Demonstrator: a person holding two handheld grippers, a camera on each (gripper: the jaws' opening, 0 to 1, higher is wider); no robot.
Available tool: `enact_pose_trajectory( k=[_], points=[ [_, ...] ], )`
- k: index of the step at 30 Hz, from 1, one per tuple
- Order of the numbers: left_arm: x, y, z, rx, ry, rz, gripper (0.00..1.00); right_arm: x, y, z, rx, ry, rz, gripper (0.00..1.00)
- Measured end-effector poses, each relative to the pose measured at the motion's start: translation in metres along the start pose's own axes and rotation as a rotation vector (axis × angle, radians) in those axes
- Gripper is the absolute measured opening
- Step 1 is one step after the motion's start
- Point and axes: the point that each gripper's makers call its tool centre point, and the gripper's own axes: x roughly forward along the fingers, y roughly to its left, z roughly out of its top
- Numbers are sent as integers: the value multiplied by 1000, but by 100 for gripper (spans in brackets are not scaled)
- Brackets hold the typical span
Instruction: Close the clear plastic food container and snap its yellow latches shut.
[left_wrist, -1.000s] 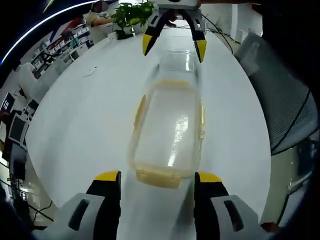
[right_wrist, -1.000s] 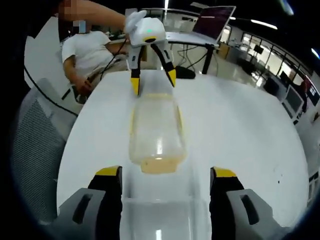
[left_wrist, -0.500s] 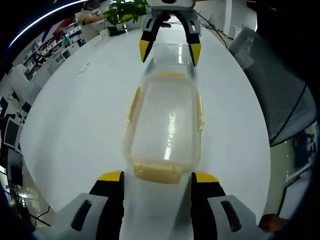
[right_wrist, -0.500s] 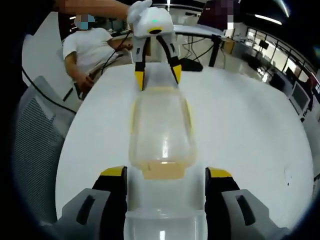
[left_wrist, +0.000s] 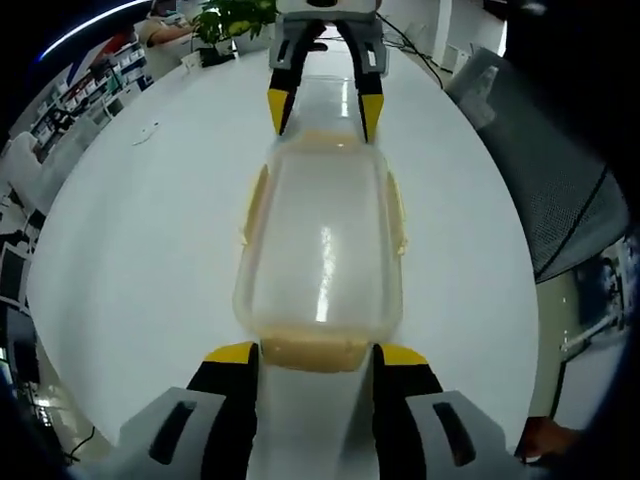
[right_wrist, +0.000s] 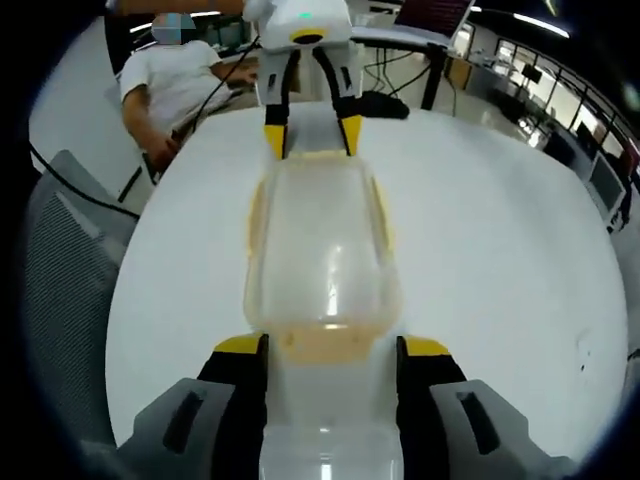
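In the left gripper view we see our left gripper (left_wrist: 314, 352) with jaws apart, flanking the near yellow latch (left_wrist: 314, 352) of the clear plastic food container (left_wrist: 322, 245), which lies lengthwise on the white table (left_wrist: 140, 230). The right gripper (left_wrist: 322, 100) straddles its far end, jaws apart.

In the right gripper view our right gripper (right_wrist: 330, 346) brackets the container's near latch (right_wrist: 328, 344), jaws spread; the left gripper (right_wrist: 308, 130) stands at the far end beyond it. A mesh chair (right_wrist: 60, 270) sits beside the table.

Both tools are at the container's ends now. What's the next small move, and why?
Probably ease the left tool forward to press the near yellow latch down. Its open jaws already flank that latch, and the right tool straddles the container at its far end.
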Motion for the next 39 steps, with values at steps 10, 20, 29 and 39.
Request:
enact_pose_trajectory(
  k=[10,20,29,39],
  points=[
    [1,-2,2,46,8,-50,37,8,5,-2,-29,43,25,41],
    [0,-2,-1,29,15,-36,33,9,5,-2,-39,65,26,37],
    [0,-7,-3,18,37,-32,32,8,9,-2,-19,71,32,35],
    [-17,-19,-1,18,43,-31,32,-9,22,10,-21,35,47,35]
  ],
)
